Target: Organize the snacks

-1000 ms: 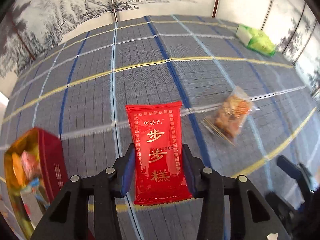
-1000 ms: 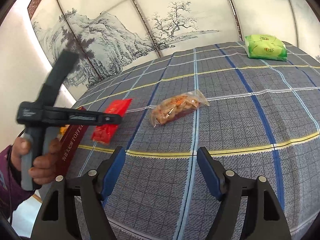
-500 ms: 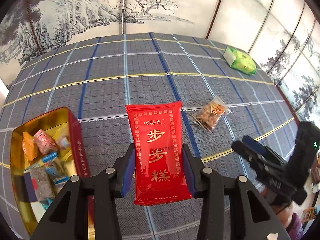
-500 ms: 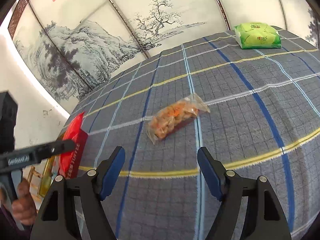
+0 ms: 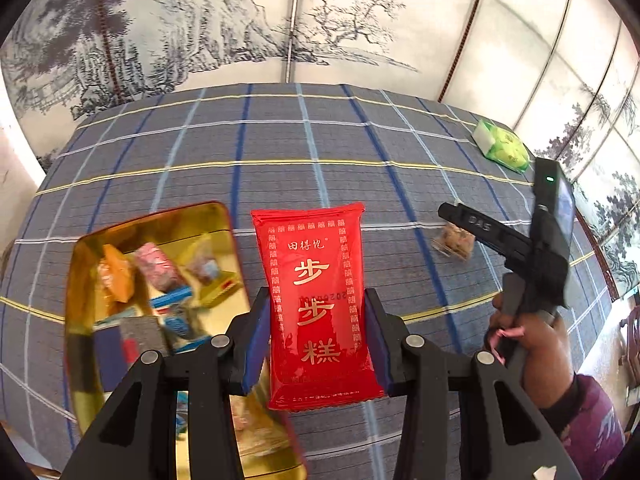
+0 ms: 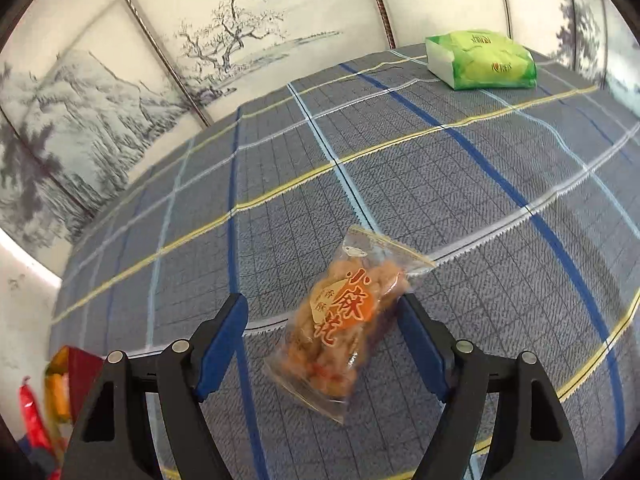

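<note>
I see both pictures in bright, even daylight. The painted wall panels (image 5: 360, 20) look pale and a bit washed out. The round lens bends the checked tablecloth (image 6: 440, 168) into a curve, and the corners go black. The gold tin (image 5: 152, 224) shines and mirrors what lies inside it, and its near end is smeary. The red packet (image 5: 316, 292) has small white shiny spots. The clear bag of snacks (image 6: 344, 320) throws a soft shadow on the cloth.
</note>
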`<state>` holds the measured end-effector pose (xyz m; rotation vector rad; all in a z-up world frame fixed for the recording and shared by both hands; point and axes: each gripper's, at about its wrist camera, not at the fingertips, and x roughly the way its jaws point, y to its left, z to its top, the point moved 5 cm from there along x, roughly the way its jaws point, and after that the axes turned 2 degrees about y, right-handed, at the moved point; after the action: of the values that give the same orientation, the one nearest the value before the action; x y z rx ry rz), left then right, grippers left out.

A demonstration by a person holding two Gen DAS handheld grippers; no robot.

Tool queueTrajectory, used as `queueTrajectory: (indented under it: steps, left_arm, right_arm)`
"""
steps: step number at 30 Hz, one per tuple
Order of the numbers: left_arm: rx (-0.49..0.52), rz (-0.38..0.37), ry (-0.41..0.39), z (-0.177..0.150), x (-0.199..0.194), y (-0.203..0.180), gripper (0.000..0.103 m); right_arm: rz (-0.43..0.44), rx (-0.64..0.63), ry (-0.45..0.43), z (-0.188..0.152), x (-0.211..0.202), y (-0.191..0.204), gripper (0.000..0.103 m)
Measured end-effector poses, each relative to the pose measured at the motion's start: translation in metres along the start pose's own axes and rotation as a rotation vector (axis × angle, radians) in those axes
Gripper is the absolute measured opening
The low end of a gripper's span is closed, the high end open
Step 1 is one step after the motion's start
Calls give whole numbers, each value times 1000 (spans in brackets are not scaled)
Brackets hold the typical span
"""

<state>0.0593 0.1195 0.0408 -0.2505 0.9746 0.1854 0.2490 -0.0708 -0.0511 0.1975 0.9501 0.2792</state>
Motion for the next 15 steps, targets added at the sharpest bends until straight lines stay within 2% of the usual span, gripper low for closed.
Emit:
queueTrajectory:
  steps: [2, 3, 4, 6, 11, 15]
  left_arm:
    - [-8, -1, -2, -2, -2, 7, 40]
    - [-14, 0, 0, -4, -3, 11, 40]
    - [-18, -1, -1, -5, -4, 14, 40]
    - [-28, -3, -3, -7, -7, 18, 40]
    - [-43, -7, -8, -14, -13, 24, 40]
    - [-43, -10, -13, -20, -20, 22, 40]
  right_arm:
    - [-27, -65, -9, -2, 5, 11, 77]
    - [-41, -108, -16, -4, 5, 14, 69]
    - [-61, -177, -19, -7, 6, 18, 52]
    - [-23, -229, -3, -9, 3, 17, 44]
    - [78, -252, 56, -16, -11, -4, 40]
    - [119, -281, 46, -32, -37, -13, 40]
